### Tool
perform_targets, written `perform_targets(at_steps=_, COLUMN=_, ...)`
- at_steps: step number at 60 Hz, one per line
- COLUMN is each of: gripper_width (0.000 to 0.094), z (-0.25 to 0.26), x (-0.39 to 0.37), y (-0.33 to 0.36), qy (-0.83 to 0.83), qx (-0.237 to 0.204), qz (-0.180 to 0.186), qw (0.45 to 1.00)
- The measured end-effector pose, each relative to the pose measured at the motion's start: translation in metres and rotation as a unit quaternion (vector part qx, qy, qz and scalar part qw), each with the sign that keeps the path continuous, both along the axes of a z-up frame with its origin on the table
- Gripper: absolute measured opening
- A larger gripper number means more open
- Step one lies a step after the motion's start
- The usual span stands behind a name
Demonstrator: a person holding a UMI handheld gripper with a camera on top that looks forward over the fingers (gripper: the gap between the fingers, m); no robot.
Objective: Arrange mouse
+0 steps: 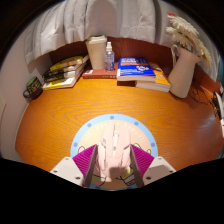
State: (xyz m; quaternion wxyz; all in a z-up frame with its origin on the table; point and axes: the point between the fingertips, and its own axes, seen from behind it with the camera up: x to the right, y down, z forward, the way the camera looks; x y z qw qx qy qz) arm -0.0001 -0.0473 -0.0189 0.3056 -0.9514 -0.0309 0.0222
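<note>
A pale pink-white mouse (113,150) lies lengthwise between my fingers, over a round light-blue mouse pad (92,133) on the wooden desk (50,120). My gripper (113,163) is shut on the mouse. The magenta pads (86,160) press its two sides, and its rear end is hidden low between the fingers. I cannot tell whether the mouse is lifted or resting on the mouse pad.
Along the back of the desk stand a stack of books (64,70), a white bottle (108,55) beside a pale box (96,50), blue-covered books (137,71) and a white holder (183,68). A small dark item (33,87) lies at the left.
</note>
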Motion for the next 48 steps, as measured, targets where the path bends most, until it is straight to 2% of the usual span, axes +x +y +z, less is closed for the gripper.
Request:
perform_targets(at_steps=5, gripper_width=0.0762, z=0.001, x=0.000, y=-0.006, qy=-0.004, qx=-0.018, qz=0.006, qw=1.000)
perform_targets(at_steps=9, gripper_width=0.0797, z=0.013, x=-0.002, y=-0.013, qy=-0.006, qx=-0.014, qz=0.003, qw=1.000)
perform_targets(at_steps=24, gripper_width=0.0803, z=0.109, x=-0.002, y=-0.062, qy=-0.016, qx=0.048, qz=-0.033, qw=0.998)
perform_targets(at_steps=37, gripper_width=0.0804, z=0.209, x=-0.021, y=-0.107, qy=-0.011, qx=0.137, qz=-0.048, qw=0.989)
perform_targets(at_steps=48, gripper_width=0.0806, z=0.251, x=-0.051, y=-0.137, qy=0.012, qx=0.183, qz=-0.050, qw=0.982)
